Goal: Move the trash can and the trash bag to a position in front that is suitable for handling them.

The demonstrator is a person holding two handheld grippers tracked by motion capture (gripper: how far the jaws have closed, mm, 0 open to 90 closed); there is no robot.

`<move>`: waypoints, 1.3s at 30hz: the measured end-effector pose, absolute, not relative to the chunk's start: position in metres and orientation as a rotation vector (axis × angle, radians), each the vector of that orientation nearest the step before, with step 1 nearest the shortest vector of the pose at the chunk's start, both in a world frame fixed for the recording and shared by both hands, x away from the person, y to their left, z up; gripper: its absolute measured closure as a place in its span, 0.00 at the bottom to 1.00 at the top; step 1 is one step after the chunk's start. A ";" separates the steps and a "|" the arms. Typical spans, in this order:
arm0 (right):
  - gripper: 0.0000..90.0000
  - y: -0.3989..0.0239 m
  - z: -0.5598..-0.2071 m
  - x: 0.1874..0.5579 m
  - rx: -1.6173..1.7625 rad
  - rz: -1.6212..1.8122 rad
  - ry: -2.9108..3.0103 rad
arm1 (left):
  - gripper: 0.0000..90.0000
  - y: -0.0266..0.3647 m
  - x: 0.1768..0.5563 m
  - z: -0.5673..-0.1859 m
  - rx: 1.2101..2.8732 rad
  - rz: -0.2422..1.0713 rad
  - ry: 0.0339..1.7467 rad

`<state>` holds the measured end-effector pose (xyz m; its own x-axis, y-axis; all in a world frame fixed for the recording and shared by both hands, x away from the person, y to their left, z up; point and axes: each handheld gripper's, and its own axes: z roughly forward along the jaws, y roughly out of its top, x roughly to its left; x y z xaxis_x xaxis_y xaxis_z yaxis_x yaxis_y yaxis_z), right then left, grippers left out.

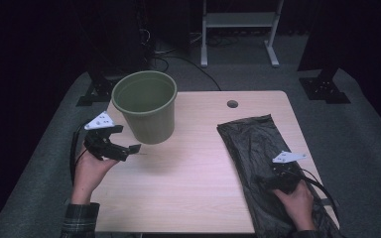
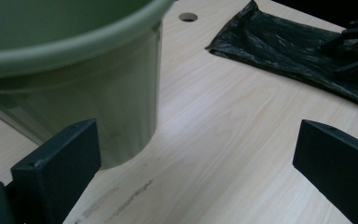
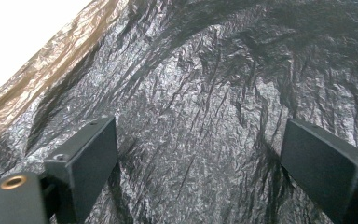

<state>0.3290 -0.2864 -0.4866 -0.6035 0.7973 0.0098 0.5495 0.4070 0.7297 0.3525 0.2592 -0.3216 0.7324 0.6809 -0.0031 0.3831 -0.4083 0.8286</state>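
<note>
- Risk first: the right gripper (image 1: 273, 179) sits low over the black bin bag (image 1: 250, 141), jaws spread wide with nothing pinched between them. If they close flat on the sheet, they may catch both layers at once — the bag would then lift as a closed slab and never open over a rim.
- The plastic is thin and slick, judging by its crinkled sheen in the right gripper view; a shallow bite could slip out as the hand rises.
- Part of the bag hangs past the table (image 1: 188, 198) edge at the lower right of the high view, so a tug in that direction could drag the whole sheet off.
- The left gripper (image 1: 129, 148) is held in the air at the left of the high view, its jaws also wide and empty. They point at the base of the green bucket (image 1: 146, 106), which stands just beyond them, apart from them. A careless swing could knock the light bucket over or push it toward the far edge.
- Where things lie: the bag is spread flat along the right side of the table, directly under the right gripper; whether the jaw tips touch it I cannot tell. The bucket stands upright at the upper left of the tabletop, well apart from the bag.
</note>
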 end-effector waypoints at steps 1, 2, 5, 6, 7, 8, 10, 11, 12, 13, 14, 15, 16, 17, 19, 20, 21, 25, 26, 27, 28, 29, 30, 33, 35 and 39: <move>0.11 -0.286 -0.487 0.329 1.164 1.015 2.328 | 0.00 0.260 0.354 -0.319 2.040 0.423 0.807; 0.11 -0.286 -0.487 0.329 1.163 1.016 2.328 | 0.00 0.261 0.356 -0.316 2.041 0.426 0.811; 0.11 -0.286 -0.487 0.329 1.163 1.016 2.328 | 0.00 0.263 0.362 -0.308 2.047 0.437 0.817; 0.11 -0.286 -0.487 0.329 1.163 1.016 2.328 | 0.00 0.264 0.364 -0.305 2.049 0.440 0.816; 0.11 -0.286 -0.487 0.329 1.163 1.015 2.328 | 0.00 0.265 0.367 -0.303 2.050 0.440 0.821; 0.11 -0.286 -0.487 0.329 1.163 1.016 2.328 | 0.00 0.265 0.369 -0.301 2.054 0.444 0.821; 0.11 -0.286 -0.487 0.329 1.164 1.016 2.328 | 0.00 0.266 0.374 -0.297 2.062 0.448 0.823; 0.11 -0.286 -0.487 0.329 1.164 1.016 2.328 | 0.00 0.267 0.377 -0.295 2.066 0.446 0.826; 0.11 -0.286 -0.487 0.329 1.164 1.016 2.328 | 0.00 0.268 0.380 -0.293 2.065 0.444 0.832; 0.11 -0.286 -0.487 0.329 1.164 1.016 2.328 | 0.00 0.269 0.383 -0.291 2.064 0.448 0.836; 0.11 -0.286 -0.487 0.329 1.164 1.016 2.328 | 0.00 0.270 0.387 -0.290 2.066 0.446 0.837; 0.11 -0.286 -0.487 0.329 1.162 1.016 2.328 | 0.00 0.270 0.389 -0.288 2.066 0.445 0.840; 0.11 -0.286 -0.487 0.329 1.163 1.016 2.328 | 0.00 0.271 0.391 -0.286 2.065 0.444 0.844; 0.11 -0.286 -0.487 0.329 1.163 1.016 2.328 | 0.00 0.272 0.394 -0.284 2.065 0.445 0.848; 0.11 -0.286 -0.487 0.329 1.165 1.016 2.328 | 0.00 0.274 0.400 -0.279 2.063 0.446 0.858; 0.11 -0.286 -0.487 0.329 1.164 1.016 2.328 | 0.00 0.276 0.404 -0.276 2.063 0.453 0.864; 0.11 -0.286 -0.487 0.329 1.164 1.016 2.328 | 0.00 0.276 0.406 -0.275 2.063 0.451 0.871; 0.11 -0.286 -0.487 0.329 1.165 1.016 2.328 | 0.00 0.281 0.418 -0.267 2.065 0.457 0.894; 0.11 -0.286 -0.487 0.329 1.165 1.016 2.328 | 0.00 0.283 0.421 -0.266 2.064 0.457 0.904; 0.11 -0.286 -0.487 0.329 1.165 1.016 2.328 | 0.00 0.284 0.424 -0.266 2.063 0.459 0.911; 0.11 -0.286 -0.487 0.329 1.165 1.016 2.328 | 0.00 0.285 0.428 -0.265 2.066 0.459 0.919; 0.11 -0.286 -0.487 0.329 1.165 1.017 2.328 | 0.00 0.286 0.431 -0.265 2.062 0.461 0.926; 0.11 -0.286 -0.487 0.329 1.165 1.017 2.328 | 0.00 0.287 0.434 -0.266 2.063 0.457 0.930; 0.11 -0.286 -0.487 0.329 1.165 1.017 2.328 | 0.00 0.289 0.440 -0.267 2.065 0.460 0.941; 0.11 -0.286 -0.487 0.329 1.164 1.018 2.328 | 0.00 0.293 0.452 -0.272 2.089 0.458 0.972; 0.11 -0.286 -0.487 0.329 1.165 1.017 2.328 | 0.00 0.294 0.461 -0.276 2.097 0.454 0.982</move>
